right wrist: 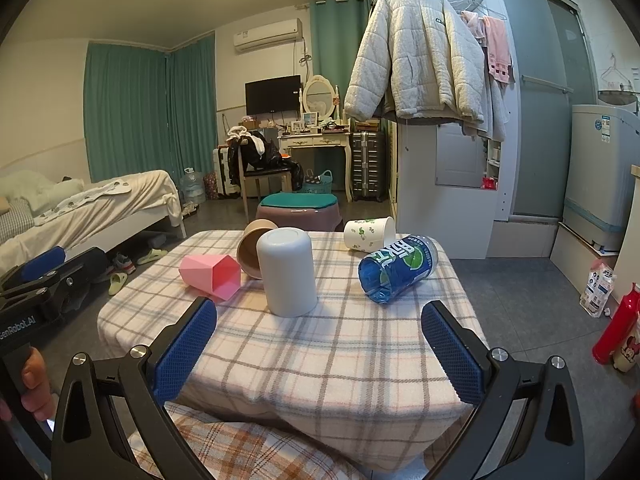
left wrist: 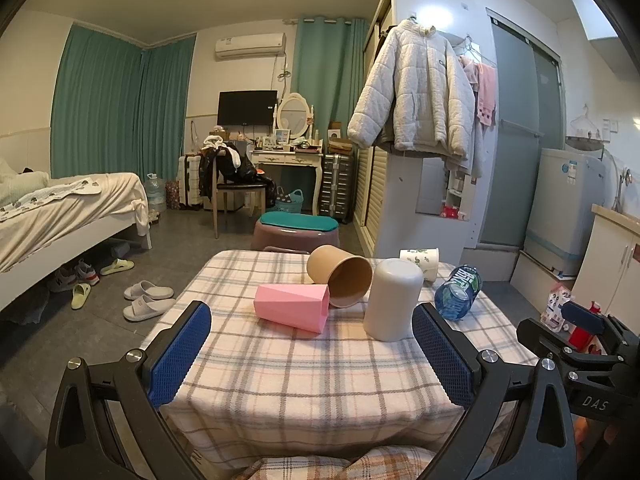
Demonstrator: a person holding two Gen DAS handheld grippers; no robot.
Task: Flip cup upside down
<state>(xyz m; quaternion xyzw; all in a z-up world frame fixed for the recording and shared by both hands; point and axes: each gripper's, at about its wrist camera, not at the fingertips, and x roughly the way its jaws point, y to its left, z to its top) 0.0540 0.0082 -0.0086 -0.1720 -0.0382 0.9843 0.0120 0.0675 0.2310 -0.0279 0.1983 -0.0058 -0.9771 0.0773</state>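
Note:
A plain white cup (left wrist: 393, 299) (right wrist: 286, 271) stands upside down on the checked tablecloth (left wrist: 304, 364) (right wrist: 340, 344). A pink faceted cup (left wrist: 293, 307) (right wrist: 211, 273) lies on its side to its left. A brown paper cup (left wrist: 340, 275) (right wrist: 251, 248) lies on its side behind it. A white cup with green print (left wrist: 420, 263) (right wrist: 369, 233) lies at the back right. My left gripper (left wrist: 311, 354) is open and empty, short of the cups. My right gripper (right wrist: 319, 356) is open and empty at the table's near edge.
A blue plastic bottle (left wrist: 458, 292) (right wrist: 398, 266) lies on its side at the table's right. A stool with a green cushion (left wrist: 297, 230) stands behind the table. A bed (left wrist: 60, 216) is at the left, a red bottle (right wrist: 614, 328) on the floor at the right.

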